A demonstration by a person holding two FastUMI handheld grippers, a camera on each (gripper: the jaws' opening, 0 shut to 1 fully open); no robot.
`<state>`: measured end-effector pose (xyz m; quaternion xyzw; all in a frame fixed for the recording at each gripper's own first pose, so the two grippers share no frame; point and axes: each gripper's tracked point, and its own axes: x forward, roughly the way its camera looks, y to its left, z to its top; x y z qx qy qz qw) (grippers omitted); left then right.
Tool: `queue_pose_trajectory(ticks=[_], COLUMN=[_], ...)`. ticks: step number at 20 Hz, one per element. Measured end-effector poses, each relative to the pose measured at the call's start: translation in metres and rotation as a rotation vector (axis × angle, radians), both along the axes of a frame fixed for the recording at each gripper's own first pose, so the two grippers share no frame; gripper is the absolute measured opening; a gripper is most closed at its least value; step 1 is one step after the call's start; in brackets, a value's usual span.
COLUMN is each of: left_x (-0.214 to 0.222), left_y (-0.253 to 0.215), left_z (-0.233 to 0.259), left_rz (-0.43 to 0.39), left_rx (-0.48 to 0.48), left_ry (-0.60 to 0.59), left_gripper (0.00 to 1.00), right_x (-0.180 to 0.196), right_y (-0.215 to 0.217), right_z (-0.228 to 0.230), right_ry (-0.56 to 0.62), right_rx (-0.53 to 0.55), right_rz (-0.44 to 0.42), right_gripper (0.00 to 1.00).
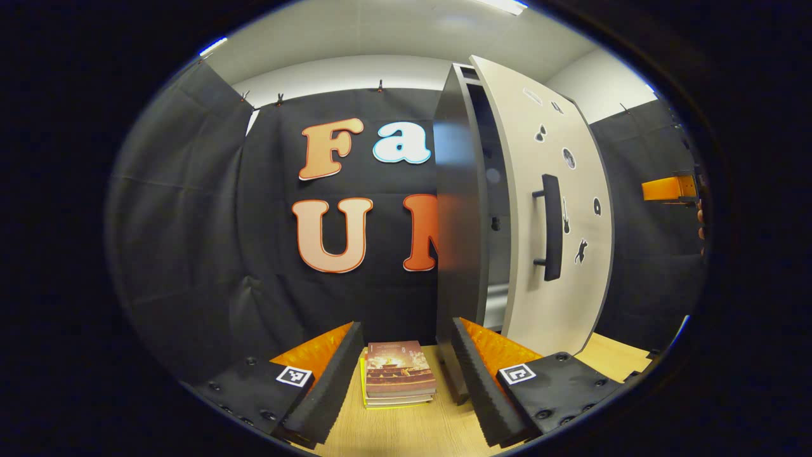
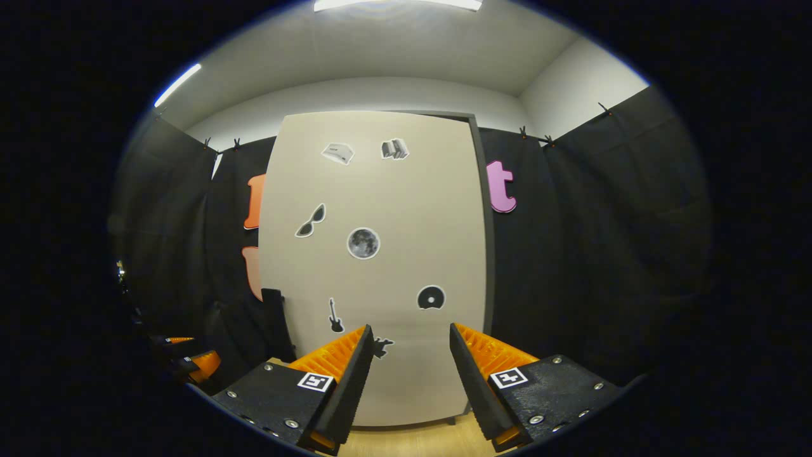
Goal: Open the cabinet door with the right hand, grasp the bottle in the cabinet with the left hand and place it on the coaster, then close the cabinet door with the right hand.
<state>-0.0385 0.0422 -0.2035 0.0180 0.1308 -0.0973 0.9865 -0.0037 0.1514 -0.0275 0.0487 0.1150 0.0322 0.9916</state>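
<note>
Tall dark-grey cabinet (image 1: 460, 209) w/ beige sticker-covered door (image 1: 552, 209) stands on the light wooden worktop (image 1: 406, 431); door ajar, black bar handle (image 1: 552, 228) facing out. Left gripper (image 1: 406, 381): fingers spread, nothing between them, aimed at a small stack of books (image 1: 398, 374) lying just left of the cabinet. Right gripper (image 2: 411, 374): fingers spread, empty, facing the door front (image 2: 380, 266). Can't see the bottle inside the cabinet from here.
</note>
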Motion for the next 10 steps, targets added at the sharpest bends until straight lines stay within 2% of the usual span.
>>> queue_pose_trajectory(ticks=[3,5,7,10], left_x=[0.002,0.002,0.005,0.011], left_y=[-0.008,-0.027,-0.026,-0.01], left_z=[0.04,0.057,0.079,0.134], left_rz=[-0.008,-0.017,0.04,0.123], left_rx=[0.063,-0.043,-0.124,-0.105], left_ry=[-0.062,-0.042,-0.019,-0.087], left_gripper=[0.9,0.92,0.91,0.94], right_x=[-0.014,-0.02,-0.022,-0.025], right_y=[-0.043,-0.067,-0.084,-0.11], right_z=[0.025,0.043,0.051,0.065], right_ry=[-0.03,-0.063,-0.066,-0.07], right_rx=[-0.069,-0.09,-0.083,-0.088], right_rz=[-0.038,-0.041,-0.043,-0.03], right_gripper=[0.76,0.77,0.78,0.8])
